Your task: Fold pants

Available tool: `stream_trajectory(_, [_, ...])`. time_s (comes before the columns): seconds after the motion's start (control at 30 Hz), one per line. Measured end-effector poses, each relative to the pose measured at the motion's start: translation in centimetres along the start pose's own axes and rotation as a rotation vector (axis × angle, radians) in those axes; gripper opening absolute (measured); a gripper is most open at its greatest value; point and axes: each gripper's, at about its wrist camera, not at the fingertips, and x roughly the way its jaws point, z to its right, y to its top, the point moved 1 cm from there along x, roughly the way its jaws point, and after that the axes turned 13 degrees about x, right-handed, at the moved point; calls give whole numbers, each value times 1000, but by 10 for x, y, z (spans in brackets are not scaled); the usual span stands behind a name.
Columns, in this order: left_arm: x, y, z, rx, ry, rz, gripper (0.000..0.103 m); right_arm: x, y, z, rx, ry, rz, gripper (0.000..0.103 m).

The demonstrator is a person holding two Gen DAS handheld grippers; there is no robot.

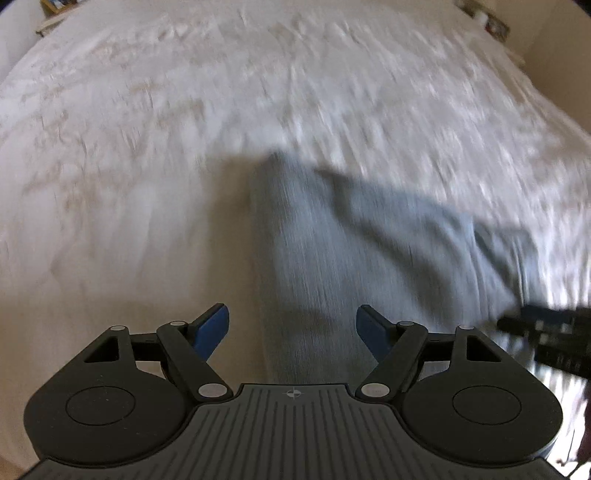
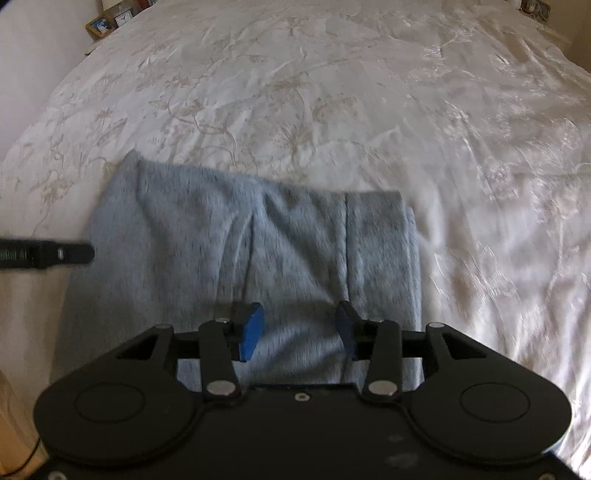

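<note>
Grey-blue pants [image 2: 221,240] lie folded in a broad stack on the white bedspread [image 2: 295,92], with a seam running down the right part. My right gripper [image 2: 299,325] hovers over the near edge of the stack, its blue pads apart and pressing on nothing. In the blurred left wrist view the pants [image 1: 314,258] stretch from the middle toward the right. My left gripper [image 1: 291,325] stands wide open above their near left end with nothing held. The left gripper's dark tip [image 2: 44,254] shows at the left edge of the right wrist view, and the right gripper [image 1: 546,332] shows at the right edge of the left wrist view.
The embroidered bedspread [image 1: 147,110] fills most of both views. Small picture frames [image 2: 99,26] stand on a low surface beyond the bed's far left corner. More small items [image 2: 535,7] sit at the far right corner. A pale wall borders the left side.
</note>
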Motion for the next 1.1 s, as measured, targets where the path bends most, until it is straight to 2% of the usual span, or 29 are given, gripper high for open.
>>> stream_trajectory(0.07, [3,-15,7,16,-8,-30,75,-4,-9,3,-6,-12,4,58])
stream_trajectory(0.2, [5,-39,16,21,-28,-52,76,-8,-23,16,21,-51,0,63])
stream_trajectory(0.27, [5,-45,16,7,-44,-61,76,-10,-31,27,60,-66,-11,75])
stream_trajectory(0.47, [4,-48,17,9,-40,-54,76,-11,-48,62,243,-29,-57,79])
stream_trajectory(0.63, [-3,-50,18,18,-32,-27,76,-21,-43,74,290,7,-7,79])
stream_trajectory(0.83, [-7,-36,14,16,-44,18,76,-16,-17,88,347,77,23,80])
stream_trajectory(1.0, [8,-24,12,-12,-54,16,76,11,7,96,378,99,-22,84])
stream_trajectory(1.07, [18,-24,12,-21,-54,-6,76,24,10,97,370,99,-64,97])
stream_trajectory(1.1, [23,-25,12,-22,-57,-20,76,30,10,98,366,103,-81,99])
